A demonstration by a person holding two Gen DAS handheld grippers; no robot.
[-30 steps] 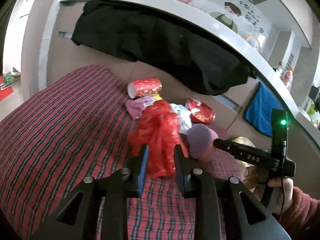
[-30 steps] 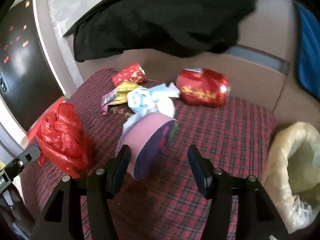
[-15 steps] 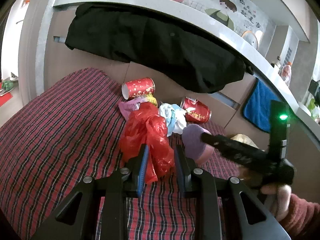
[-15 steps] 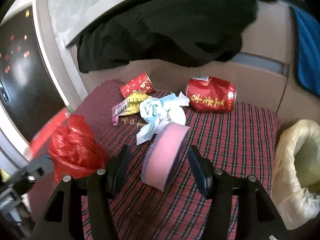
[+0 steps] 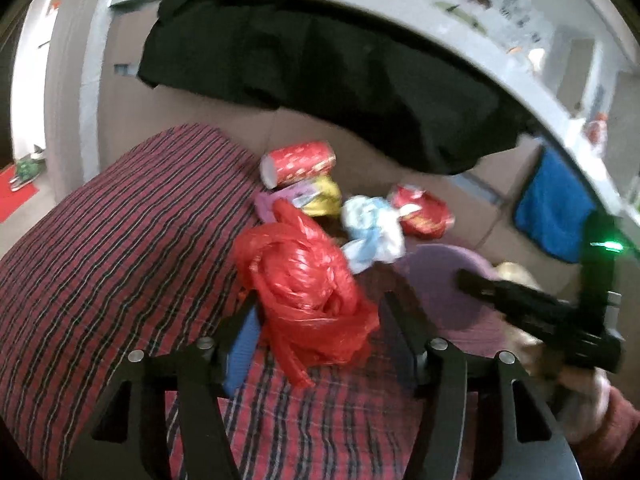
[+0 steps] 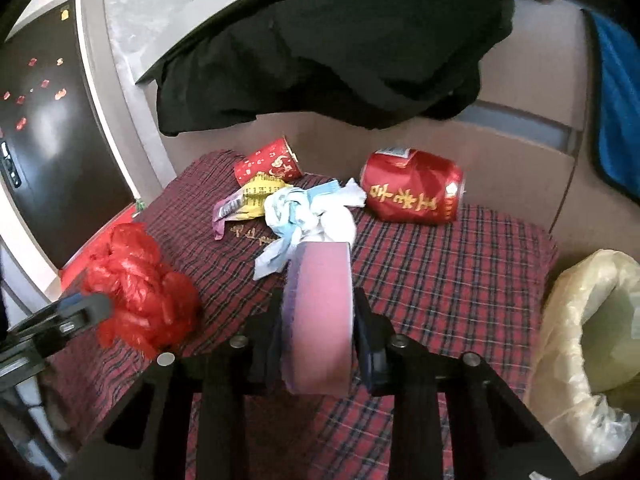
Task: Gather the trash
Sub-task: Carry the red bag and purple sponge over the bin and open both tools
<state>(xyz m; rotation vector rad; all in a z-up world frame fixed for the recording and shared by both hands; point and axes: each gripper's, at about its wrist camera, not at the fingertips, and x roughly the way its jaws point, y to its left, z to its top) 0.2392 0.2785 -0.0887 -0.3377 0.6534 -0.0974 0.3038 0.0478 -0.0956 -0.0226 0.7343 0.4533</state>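
Right gripper (image 6: 318, 322) just closed, pads pressing both sides of pink roll (image 6: 320, 312) standing on edge on plaid cloth (image 6: 440, 280). Left gripper (image 5: 320, 320) just opened, wide apart around red bag (image 5: 308, 292), pads clear of it. Farther off, crumpled blue-white paper (image 6: 308, 216), yellow wrapper (image 6: 258, 196), red cup (image 6: 268, 164) and red can (image 6: 412, 192), both on their sides. At right, open yellowish sack (image 6: 580, 320), contents unclear, far rim cut off. Left view blurred.
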